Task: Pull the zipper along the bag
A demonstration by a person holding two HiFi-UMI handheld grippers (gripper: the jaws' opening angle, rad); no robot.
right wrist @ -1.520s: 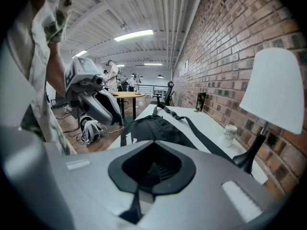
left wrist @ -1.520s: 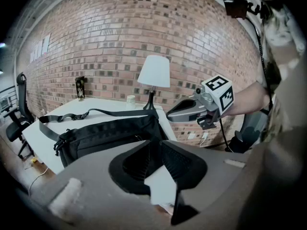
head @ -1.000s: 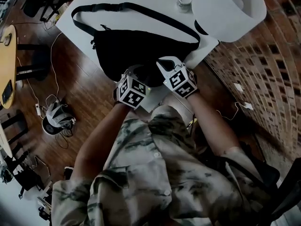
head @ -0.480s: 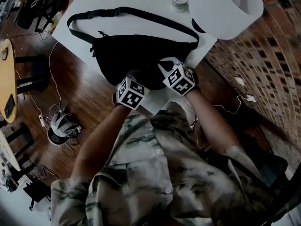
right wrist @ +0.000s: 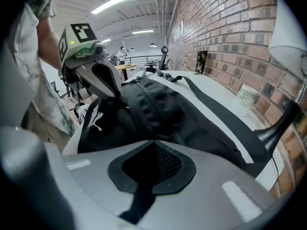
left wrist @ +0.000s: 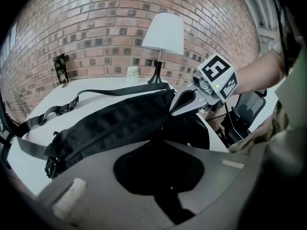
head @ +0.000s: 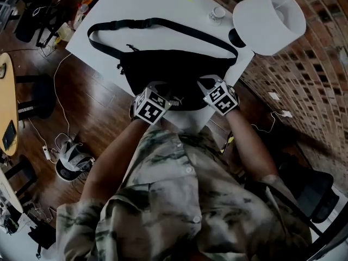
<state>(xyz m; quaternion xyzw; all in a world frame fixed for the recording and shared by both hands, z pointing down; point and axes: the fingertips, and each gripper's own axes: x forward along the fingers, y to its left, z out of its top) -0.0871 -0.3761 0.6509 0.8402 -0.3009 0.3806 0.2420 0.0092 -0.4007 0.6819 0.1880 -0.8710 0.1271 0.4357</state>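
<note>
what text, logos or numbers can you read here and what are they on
No word or number is readable.
White logo on the black bag: a leaping animal shape, no letters legible.
Marker cubes: black-and-white square codes, not text.
Cup: faint print, too blurred to read.

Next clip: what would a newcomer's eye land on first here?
A black fabric sling bag lies across the white table, its long strap looping toward the far side. At its near edge the left claw and right claw, each carrying a square-marker cube, are closed on the bag's fabric. A white lampshade looms at the table's right corner beside the brick wall.
</note>
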